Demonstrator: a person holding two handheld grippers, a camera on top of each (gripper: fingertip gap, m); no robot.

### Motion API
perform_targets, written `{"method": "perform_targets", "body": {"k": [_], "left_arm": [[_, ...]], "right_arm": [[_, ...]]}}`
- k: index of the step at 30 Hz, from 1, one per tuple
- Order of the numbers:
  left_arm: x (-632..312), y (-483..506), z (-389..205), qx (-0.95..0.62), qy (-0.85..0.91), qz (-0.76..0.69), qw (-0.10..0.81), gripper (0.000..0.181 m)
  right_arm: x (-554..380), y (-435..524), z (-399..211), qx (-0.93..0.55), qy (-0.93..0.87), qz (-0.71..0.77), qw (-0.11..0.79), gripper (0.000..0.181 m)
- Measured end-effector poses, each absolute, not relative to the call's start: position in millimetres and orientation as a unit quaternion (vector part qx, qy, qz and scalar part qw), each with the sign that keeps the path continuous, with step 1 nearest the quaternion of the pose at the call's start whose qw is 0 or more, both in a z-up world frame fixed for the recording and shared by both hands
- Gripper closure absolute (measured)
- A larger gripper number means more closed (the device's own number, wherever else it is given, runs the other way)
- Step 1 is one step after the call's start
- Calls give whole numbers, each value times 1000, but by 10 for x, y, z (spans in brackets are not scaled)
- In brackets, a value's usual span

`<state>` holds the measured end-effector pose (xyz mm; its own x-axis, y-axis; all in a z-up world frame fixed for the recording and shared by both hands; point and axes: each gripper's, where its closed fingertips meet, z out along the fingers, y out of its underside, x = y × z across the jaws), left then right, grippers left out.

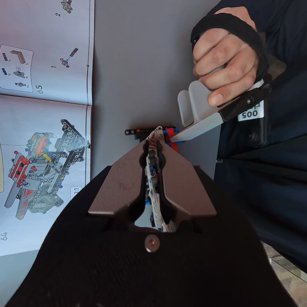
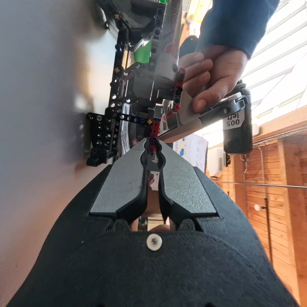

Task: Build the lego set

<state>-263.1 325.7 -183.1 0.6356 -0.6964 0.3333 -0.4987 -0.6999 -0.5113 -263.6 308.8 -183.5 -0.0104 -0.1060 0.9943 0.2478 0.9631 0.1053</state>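
In the left wrist view, my left gripper (image 1: 152, 142) is shut on the white stickered panel (image 1: 156, 132) of the lego model, which runs back between the fingers. A red piece with blue pins (image 1: 171, 134) sits at the model's far end, and the right gripper (image 1: 174, 139) pinches it from the right. In the right wrist view, my right gripper (image 2: 152, 142) is shut on this red beam (image 2: 155, 127), which carries a blue pin. The model's black frame (image 2: 103, 132) stands against the grey table. The left gripper (image 2: 166, 135) reaches in from the right.
An open instruction booklet (image 1: 44, 116) lies on the grey table (image 1: 132, 66) at the left. The person's hand (image 1: 224, 58) and dark-clothed body (image 1: 265, 182) fill the right side. A wooden slatted wall (image 2: 265, 216) shows beyond the table in the right wrist view. Less than 4 cm separates the two grippers' tips.
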Motion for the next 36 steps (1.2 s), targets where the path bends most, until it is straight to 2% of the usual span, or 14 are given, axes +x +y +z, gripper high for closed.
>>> {"method": "perform_targets", "body": {"k": [15, 20, 36], "left_arm": [[-2670, 3243, -1820, -894, 286, -257, 230, 176], [-2679, 3247, -1811, -894, 282, -254, 238, 176], [-2646, 3235, -1799, -891, 298, -239, 244, 179]], "right_arm": [[-2670, 3081, -1812, -95, -713, -35, 694, 176], [-2682, 3063, -1813, -40, -693, -109, 712, 177], [-2663, 3016, -1800, 8, -694, -54, 718, 176]]}}
